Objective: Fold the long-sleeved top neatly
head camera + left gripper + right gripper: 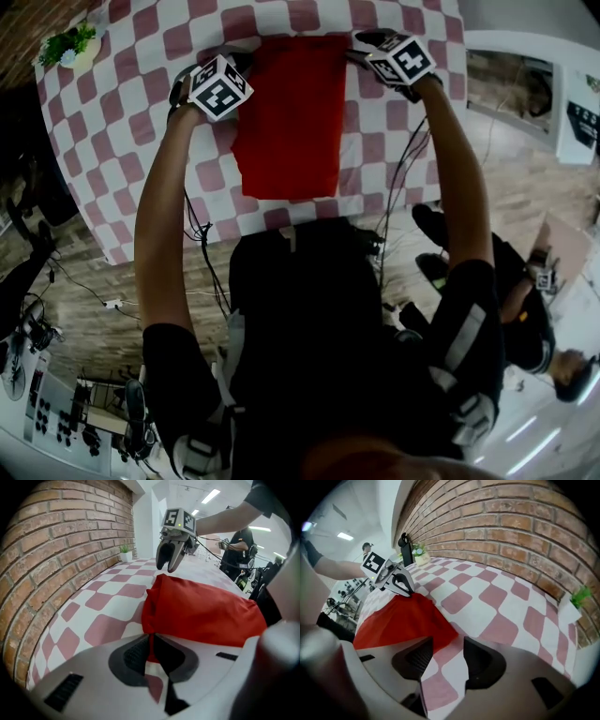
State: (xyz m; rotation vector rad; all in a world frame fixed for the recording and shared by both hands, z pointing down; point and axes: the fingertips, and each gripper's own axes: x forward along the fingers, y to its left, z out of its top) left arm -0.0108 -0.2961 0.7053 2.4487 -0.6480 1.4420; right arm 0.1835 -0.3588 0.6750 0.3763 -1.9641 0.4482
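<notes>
The left gripper (151, 644) has its fingers pinched almost together on a corner of the red long-sleeved top (291, 112). The cloth bunches up right in front of those fingers. The right gripper (447, 656) has its fingers wide apart and holds nothing. Another corner of the top lies just past its fingertips, and the pads do not press on it. The folded top lies between the two grippers on the red and white checked tablecloth (141, 122).
</notes>
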